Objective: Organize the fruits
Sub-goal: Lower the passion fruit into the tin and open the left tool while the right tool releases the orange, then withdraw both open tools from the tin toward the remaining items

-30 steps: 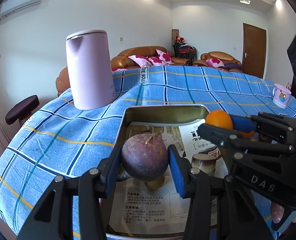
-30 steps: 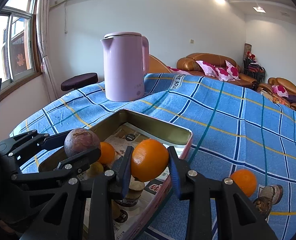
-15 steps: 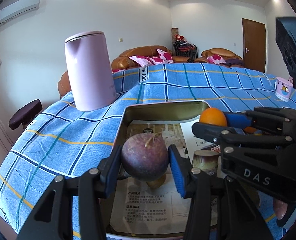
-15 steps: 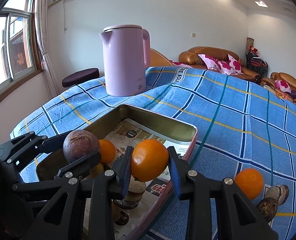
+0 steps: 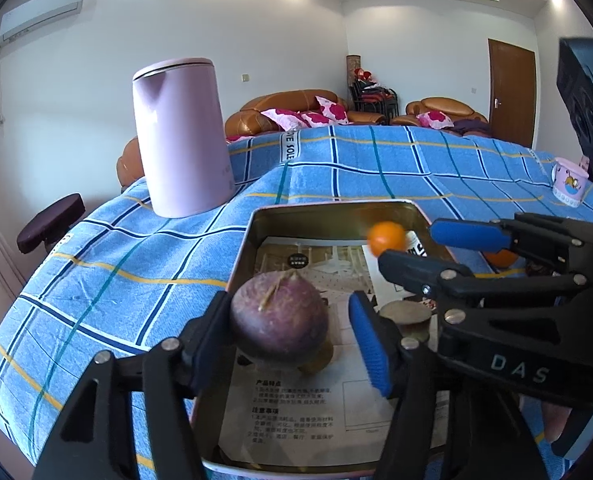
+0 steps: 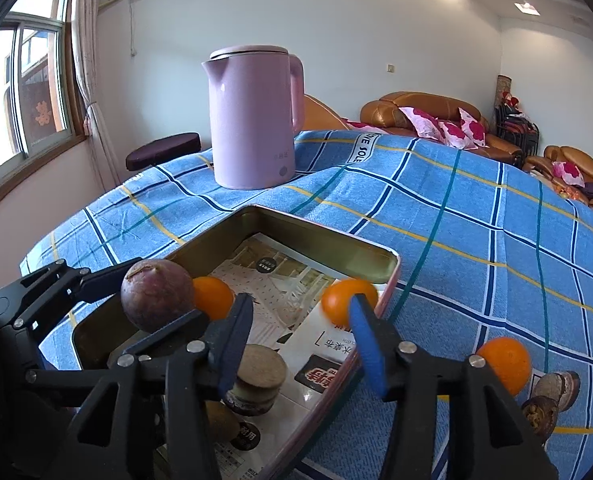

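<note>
**Desk:** What does the left claw have?

**Photographer:** The left gripper (image 5: 288,314) hangs over the near end of an open metal tin (image 6: 324,229), with a purple passion fruit (image 5: 278,320) between its fingers. One black finger touches the fruit. A sliver of daylight shows between the fruit and the blue pad (image 5: 370,344), so the jaws stand slightly spread. I cannot tell whether the fruit rests on anything below.

**Desk:** And the right?

**Photographer:** The right gripper (image 6: 300,308) is spread wide and pinches nothing. An orange (image 6: 346,300) shows as a blur just ahead of its right fingertip, inside the tin near the far right wall.

**Desk:** Other fruit?

**Photographer:** A second orange (image 6: 214,298) lies in the tin ahead of the right claw's left finger, just behind the passion fruit. A third orange (image 6: 506,364) sits on the blue checked cloth (image 6: 476,240), outside the tin, to the right of that claw. A pink kettle (image 6: 252,120) stands well beyond both claws.
</note>
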